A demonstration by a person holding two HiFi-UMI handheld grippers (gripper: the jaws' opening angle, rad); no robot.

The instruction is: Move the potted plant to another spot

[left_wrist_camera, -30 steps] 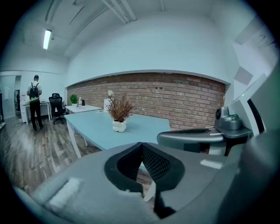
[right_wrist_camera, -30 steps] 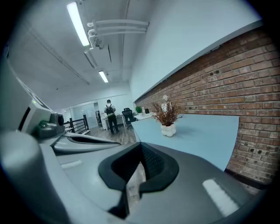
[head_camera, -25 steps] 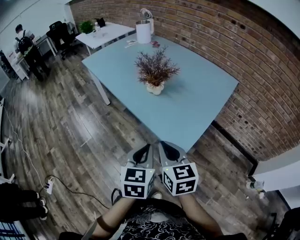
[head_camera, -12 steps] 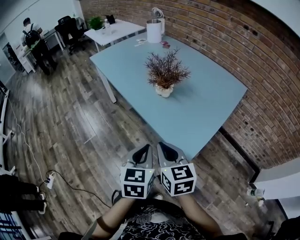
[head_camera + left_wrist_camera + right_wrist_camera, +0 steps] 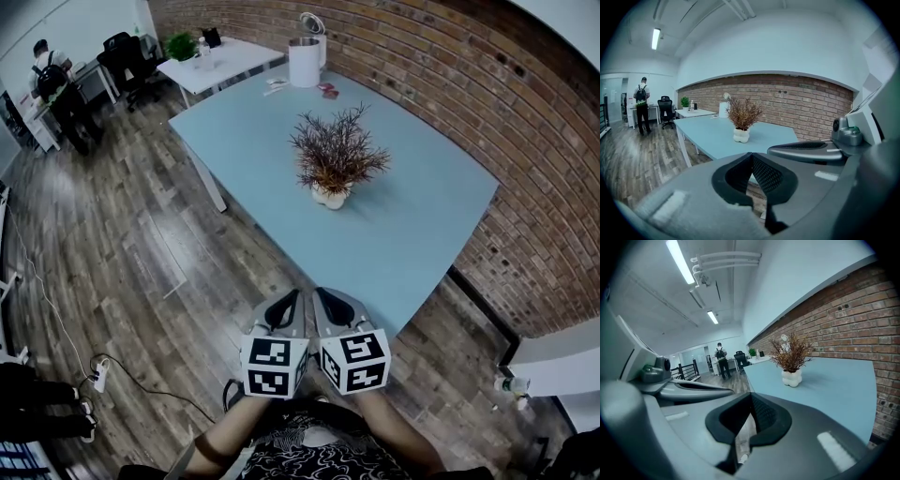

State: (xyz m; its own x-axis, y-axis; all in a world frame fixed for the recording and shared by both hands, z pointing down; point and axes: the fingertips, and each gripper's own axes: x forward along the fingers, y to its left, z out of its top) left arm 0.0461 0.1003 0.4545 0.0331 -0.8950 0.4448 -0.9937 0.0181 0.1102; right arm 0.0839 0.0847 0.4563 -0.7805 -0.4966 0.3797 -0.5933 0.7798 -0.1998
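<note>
The potted plant (image 5: 336, 164), a dry brownish bush in a small white pot (image 5: 331, 196), stands near the middle of the light blue table (image 5: 412, 234). My left gripper (image 5: 288, 307) and right gripper (image 5: 325, 305) are side by side over the wooden floor, just short of the table's near corner and well away from the plant. Both are shut with nothing between the jaws. In the left gripper view the plant (image 5: 742, 117) is ahead, beyond the closed left gripper (image 5: 751, 154). In the right gripper view the plant (image 5: 791, 357) is ahead to the right of the closed right gripper (image 5: 751, 395).
A white kettle (image 5: 304, 58) and small red items (image 5: 328, 91) sit at the table's far end. The brick wall (image 5: 469, 84) runs along its right side. Beyond are a white desk (image 5: 220, 61), an office chair (image 5: 122, 56) and a person with a backpack (image 5: 47, 80). A cable (image 5: 141, 375) lies on the floor.
The view and both grippers have come nearer to the table; the plant sits lower and further right in the head view. The grippers stay together and shut.
</note>
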